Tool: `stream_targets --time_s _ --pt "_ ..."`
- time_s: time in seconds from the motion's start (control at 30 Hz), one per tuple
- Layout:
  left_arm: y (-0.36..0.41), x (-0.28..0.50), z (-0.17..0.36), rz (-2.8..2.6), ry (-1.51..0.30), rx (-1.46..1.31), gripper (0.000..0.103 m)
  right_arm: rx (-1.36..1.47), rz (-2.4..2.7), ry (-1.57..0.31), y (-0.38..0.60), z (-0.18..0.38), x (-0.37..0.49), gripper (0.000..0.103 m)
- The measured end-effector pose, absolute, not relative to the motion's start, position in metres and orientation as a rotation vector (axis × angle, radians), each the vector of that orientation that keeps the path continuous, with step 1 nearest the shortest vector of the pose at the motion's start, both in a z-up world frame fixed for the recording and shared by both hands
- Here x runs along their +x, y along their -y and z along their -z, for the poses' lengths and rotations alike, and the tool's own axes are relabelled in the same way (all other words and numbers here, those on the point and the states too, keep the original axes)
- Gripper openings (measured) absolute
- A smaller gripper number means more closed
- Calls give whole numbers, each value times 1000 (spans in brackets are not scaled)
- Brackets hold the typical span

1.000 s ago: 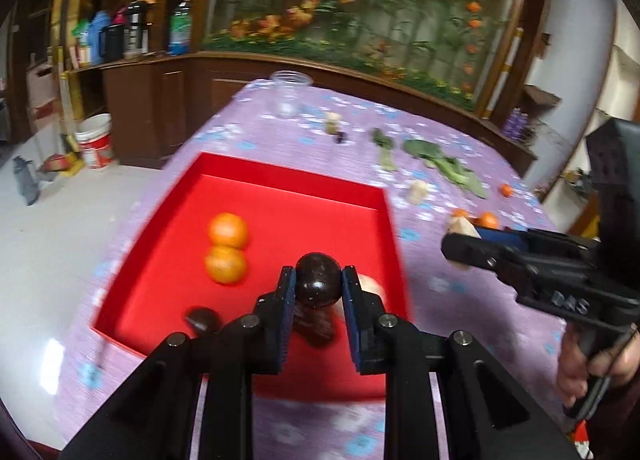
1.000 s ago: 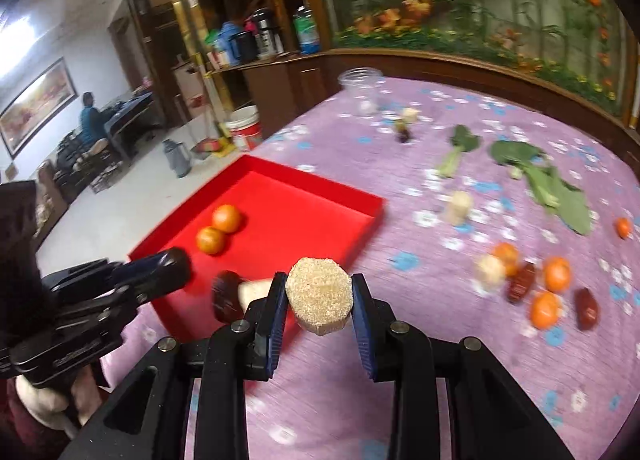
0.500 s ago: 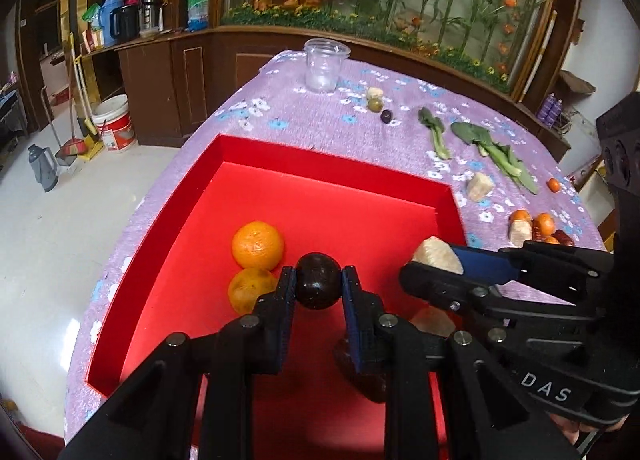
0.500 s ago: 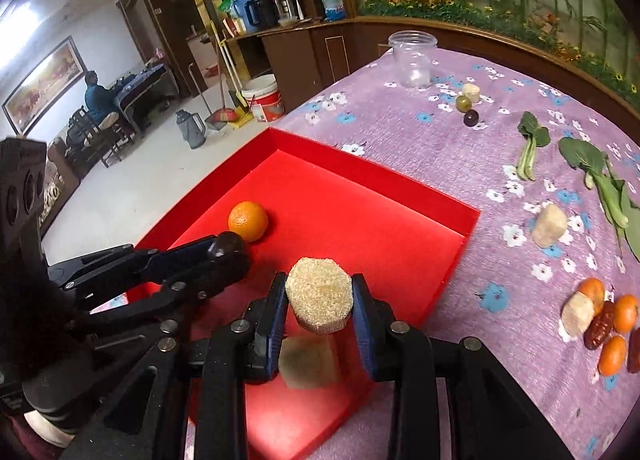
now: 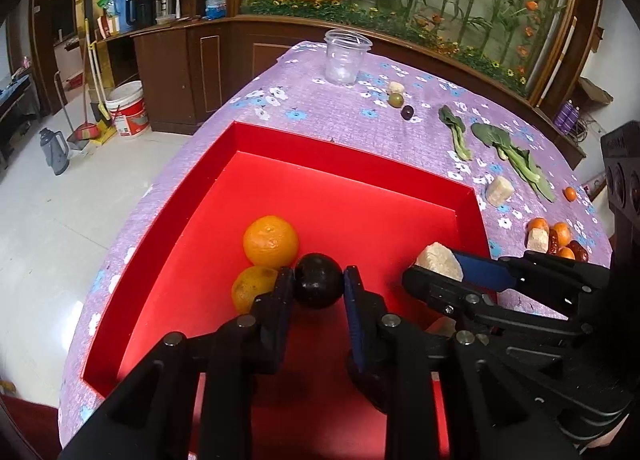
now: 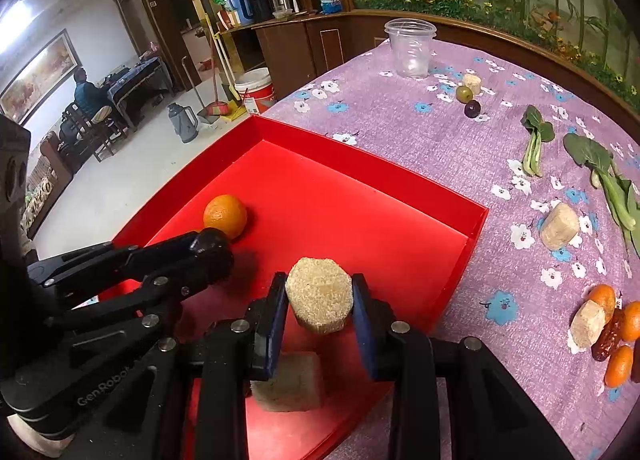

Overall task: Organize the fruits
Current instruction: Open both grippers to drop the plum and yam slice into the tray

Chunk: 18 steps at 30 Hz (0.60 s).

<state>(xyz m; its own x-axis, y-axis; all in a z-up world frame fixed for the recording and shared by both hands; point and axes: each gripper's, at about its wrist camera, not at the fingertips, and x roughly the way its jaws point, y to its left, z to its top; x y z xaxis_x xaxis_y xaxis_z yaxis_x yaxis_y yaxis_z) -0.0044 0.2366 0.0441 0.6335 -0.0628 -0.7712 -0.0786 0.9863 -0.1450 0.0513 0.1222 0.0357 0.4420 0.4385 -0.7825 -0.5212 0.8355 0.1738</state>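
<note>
The left gripper point(image 5: 318, 286), lettered "GenRobot" along its side, is clamped on a dark plum point(image 5: 319, 281) above the red tray point(image 5: 352, 164), beside two oranges point(image 5: 271, 241) near the tray's left wall. The right gripper point(image 6: 319, 302) is clamped on a pale sugarcane chunk point(image 6: 319, 294) over the tray's near right corner, above another chunk point(image 6: 294, 382).

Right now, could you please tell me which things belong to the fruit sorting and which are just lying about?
Job:
red tray
oranges
dark plum in left gripper
beige chunk in right gripper

Lying about:
plastic cup
leafy greens
</note>
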Motion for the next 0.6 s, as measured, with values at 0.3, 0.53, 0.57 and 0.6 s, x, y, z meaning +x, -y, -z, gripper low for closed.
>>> stream_targets --time_s 0.3,0.53,0.57,0.6 --pt "-238 -28 -66 -119 -825 -137 66 -81 -581 -932 -116 -43 46 34" --pt "-227 -48 -85 -152 -789 -103 70 -64 -577 -885 -107 -63 26 34" --pt "-225 -52 -87 -156 -784 -96 72 -61 -576 -878 -105 -66 23 34" --pt "-223 -55 -90 -158 -778 -89 74 -56 -575 -873 -103 -69 20 34"
